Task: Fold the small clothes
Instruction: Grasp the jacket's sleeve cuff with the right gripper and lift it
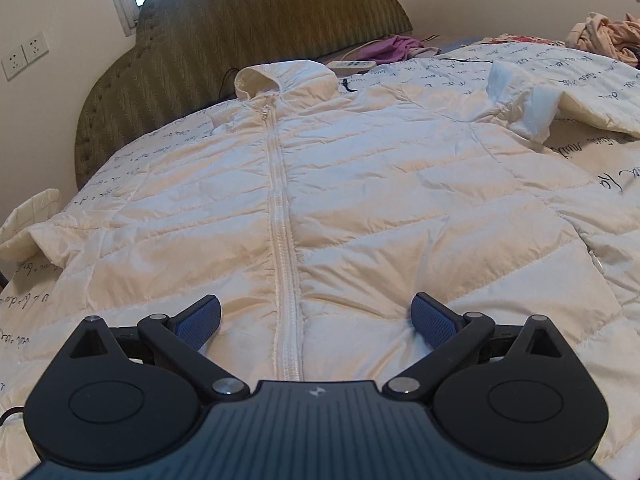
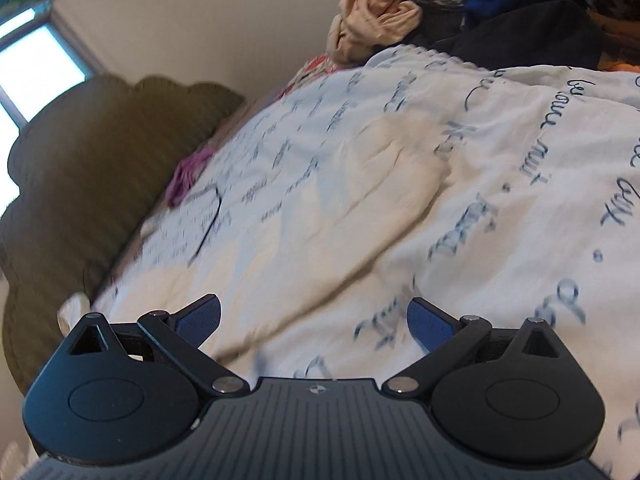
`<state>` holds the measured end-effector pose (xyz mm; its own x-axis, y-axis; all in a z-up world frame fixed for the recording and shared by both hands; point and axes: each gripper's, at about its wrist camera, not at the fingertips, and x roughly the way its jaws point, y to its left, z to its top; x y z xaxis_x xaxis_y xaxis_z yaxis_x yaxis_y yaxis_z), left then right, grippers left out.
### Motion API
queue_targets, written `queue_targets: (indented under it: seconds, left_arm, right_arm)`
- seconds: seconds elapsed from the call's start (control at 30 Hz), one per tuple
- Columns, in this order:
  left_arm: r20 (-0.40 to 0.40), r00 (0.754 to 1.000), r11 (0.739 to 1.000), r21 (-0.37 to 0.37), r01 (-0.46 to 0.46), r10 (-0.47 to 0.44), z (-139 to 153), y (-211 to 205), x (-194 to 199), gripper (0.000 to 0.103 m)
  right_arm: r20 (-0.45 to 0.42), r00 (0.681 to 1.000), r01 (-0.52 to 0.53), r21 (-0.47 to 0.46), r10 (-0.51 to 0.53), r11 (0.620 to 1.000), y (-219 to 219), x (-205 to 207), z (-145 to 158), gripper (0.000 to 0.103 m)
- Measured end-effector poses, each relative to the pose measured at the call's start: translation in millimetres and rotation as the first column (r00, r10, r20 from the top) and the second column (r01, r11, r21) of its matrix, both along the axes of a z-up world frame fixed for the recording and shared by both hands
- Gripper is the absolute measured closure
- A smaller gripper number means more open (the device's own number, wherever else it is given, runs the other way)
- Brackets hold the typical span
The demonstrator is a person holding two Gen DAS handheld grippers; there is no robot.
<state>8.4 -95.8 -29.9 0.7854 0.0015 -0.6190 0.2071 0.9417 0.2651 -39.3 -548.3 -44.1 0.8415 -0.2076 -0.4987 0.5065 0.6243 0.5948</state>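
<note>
A: We logged the white puffer jacket lying flat and face up on the bed, zipped shut. Its long axis ran straight away from the left gripper: hem nearest us, hood at the far end toward the green headboard.

B: Agreed. The zipper ran between the spread blue pads. We noted the left gripper wide open, holding nothing, low over the hem and aimed along the jacket. One sleeve lay out to the right with its cuff bunched.

A: The right gripper we also noted open and empty. Its view was rolled to one side and blurred, pointing across the script-printed quilt, with a pale fabric fold ahead of it.

B: Whether that fold was the jacket's sleeve, we could not tell. A clothes pile sat at the quilt's far edge.
</note>
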Motion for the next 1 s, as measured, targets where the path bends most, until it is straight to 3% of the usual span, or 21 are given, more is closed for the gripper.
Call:
queue_targets:
  seconds: [0.03, 0.13, 0.2, 0.4, 0.5, 0.77, 0.9, 1.0]
  left_arm:
    - [0.0, 1.0, 1.0, -0.003, 0.0, 0.0, 0, 0, 1, 0.001]
    - [-0.002, 1.0, 1.0, -0.013, -0.004, 0.004, -2, 1, 2, 0.001]
    - [0.001, 1.0, 1.0, -0.02, -0.009, 0.009, -4, 1, 2, 0.001]
    - [0.018, 1.0, 1.0, 0.009, -0.007, 0.007, -5, -1, 0, 0.0]
    - [0.02, 1.0, 0.999, 0.043, -0.016, 0.015, 6, -2, -2, 0.001]
    - [0.072, 0.997, 0.999, 0.044, -0.032, 0.029, 42, 20, 8, 0.001]
    - [0.043, 0.996, 0.996, 0.044, -0.076, 0.074, 37, 34, 21, 0.001]
    - [0.021, 0.996, 0.996, 0.038, -0.084, 0.084, 33, 43, 22, 0.001]
  right_arm:
    - [0.01, 1.0, 0.012, 0.006, -0.012, 1.0, -8, 5, -3, 0.003]
    - [0.023, 0.998, 0.056, 0.023, -0.056, 0.998, -28, 14, -6, 0.021]
    - [0.032, 0.997, 0.074, 0.052, -0.076, 0.996, -41, 19, -7, 0.039]
    - [0.041, 0.992, 0.114, 0.139, -0.121, 0.984, -65, 25, -14, 0.079]
    - [0.035, 0.992, 0.115, 0.094, -0.119, 0.989, -68, 26, -3, 0.085]
    - [0.05, 0.986, 0.165, -0.201, -0.158, 0.966, -66, 14, 72, 0.088]
    - [0.039, 0.995, 0.097, -0.359, -0.089, 0.928, -31, 23, 97, 0.088]
    - [0.039, 0.999, 0.026, -0.412, -0.01, 0.911, -1, 32, 108, 0.089]
